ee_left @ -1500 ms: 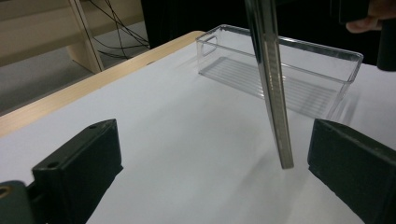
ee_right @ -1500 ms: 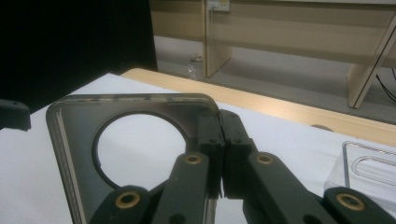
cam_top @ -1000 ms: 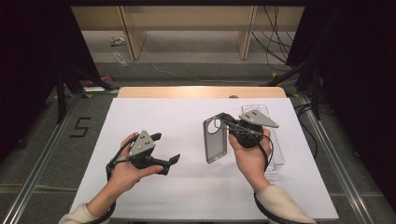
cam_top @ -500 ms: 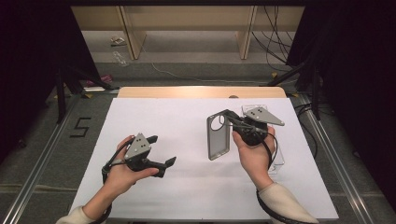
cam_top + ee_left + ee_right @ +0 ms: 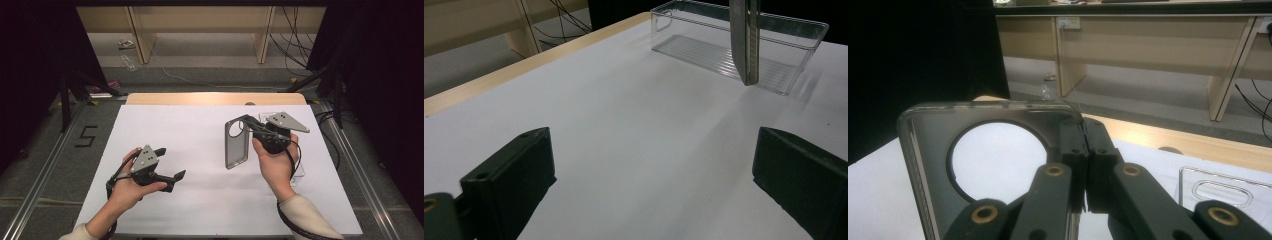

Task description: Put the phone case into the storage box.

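Item 1, left gripper (image 5: 167, 162): held low over the white table (image 5: 200, 210), towards its near-left corner. Jaws stand wide apart with nothing between them, as the left gripper view confirms. It is idle; it is best kept there, well apart from the work, unless a second hold is wanted.

Item 2, phone case (image 5: 236, 144): grey, translucent, with a round camera cut-out near its top. It hangs upright above the table, right of centre, pinched at its upper right edge, with the long body dangling free below. In the left gripper view it shows edge-on, in front of the tray.

Item 3, right gripper (image 5: 248, 122): jaws clamped together on the case wall beside the cut-out, plain in the right gripper view. The grip is thin and off-centre, so the case may well swing; a slow, level carry with the clamp kept firm looks wise.

Item 4, clear plastic tray (image 5: 774, 45): empty, near the right edge, just behind the right hand. It is the likely destination; lower the case in flat.

Change against the earlier frames: the case and right gripper sit slightly further right, nearer the tray; the left gripper has drawn slightly towards the near edge.
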`<state>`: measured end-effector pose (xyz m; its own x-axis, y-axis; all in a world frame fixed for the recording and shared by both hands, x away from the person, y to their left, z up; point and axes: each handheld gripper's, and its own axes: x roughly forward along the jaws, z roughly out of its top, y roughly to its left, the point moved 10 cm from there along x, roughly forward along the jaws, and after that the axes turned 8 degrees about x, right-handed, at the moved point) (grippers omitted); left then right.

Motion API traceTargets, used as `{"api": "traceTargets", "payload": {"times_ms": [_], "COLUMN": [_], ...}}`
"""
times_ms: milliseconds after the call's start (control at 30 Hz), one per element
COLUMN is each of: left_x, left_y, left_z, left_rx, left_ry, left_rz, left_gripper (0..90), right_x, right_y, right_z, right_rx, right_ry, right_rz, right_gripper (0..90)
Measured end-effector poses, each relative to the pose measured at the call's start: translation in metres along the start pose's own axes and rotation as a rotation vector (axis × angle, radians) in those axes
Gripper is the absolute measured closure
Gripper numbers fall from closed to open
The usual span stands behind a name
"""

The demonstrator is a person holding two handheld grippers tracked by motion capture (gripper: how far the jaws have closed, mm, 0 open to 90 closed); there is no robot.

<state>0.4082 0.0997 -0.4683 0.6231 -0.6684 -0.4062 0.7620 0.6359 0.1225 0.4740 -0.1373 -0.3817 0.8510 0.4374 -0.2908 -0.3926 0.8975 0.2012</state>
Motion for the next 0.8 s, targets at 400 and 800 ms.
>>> {"api": "traceTargets", "payload": {"times_ms": [400,800], "left_x": [-0.0001,0.0004], "left_y": [0.0024,0.0015], "left_z": [-0.0038,-0.0044], "left_rx": [0.007,0.009], "left_ry": [0.007,0.008], "left_rz": [0.008,0.007], "left_gripper": [3.2,3.4], "right_x": [-0.0014,-0.005], "right_y": [-0.0048,-0.01], "right_z": [0.0024,0.0088], "right_rx": [0.009,0.02], "right_ry": [0.002,-0.011], "right_rz": [-0.005,-0.01], "right_gripper": [89.3,89.3]}}
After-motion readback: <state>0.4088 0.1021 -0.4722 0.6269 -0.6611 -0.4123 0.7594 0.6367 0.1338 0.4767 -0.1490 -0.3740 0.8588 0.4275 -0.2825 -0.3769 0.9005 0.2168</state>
